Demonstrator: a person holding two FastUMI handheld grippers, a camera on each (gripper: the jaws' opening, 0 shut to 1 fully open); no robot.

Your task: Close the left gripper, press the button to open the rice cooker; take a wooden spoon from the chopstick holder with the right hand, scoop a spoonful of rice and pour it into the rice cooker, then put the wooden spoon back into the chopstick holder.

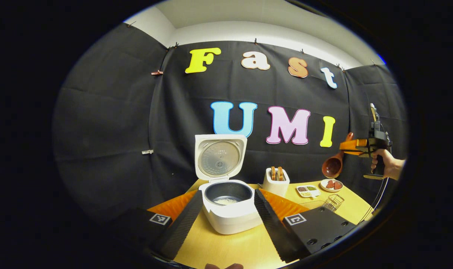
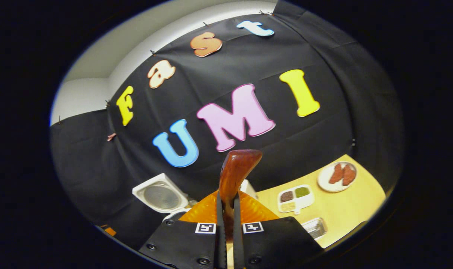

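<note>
The white rice cooker (image 1: 232, 218) stands open on the yellow table, lid (image 1: 220, 158) upright, with a little rice (image 1: 226, 201) in its dark pot. My left gripper (image 1: 228, 193) is open, one finger on each side of the cooker, touching nothing. To the cooker's right is the white chopstick holder (image 1: 275, 183) with wooden utensils in it. High at the right, a hand (image 1: 388, 164) holds my right gripper (image 1: 351, 146), shut on the wooden spoon (image 1: 332, 164), whose bowl hangs down in the air. In the right gripper view the gripper (image 2: 228, 209) clamps the spoon's handle (image 2: 233, 175).
Right of the holder lie a white divided dish (image 1: 308, 191) of grains, a small plate (image 1: 331, 185) with red pieces and a wire basket (image 1: 332, 201). The same divided dish (image 2: 294, 198), plate (image 2: 338, 175) and a metal container (image 2: 314, 228) appear under the right gripper.
</note>
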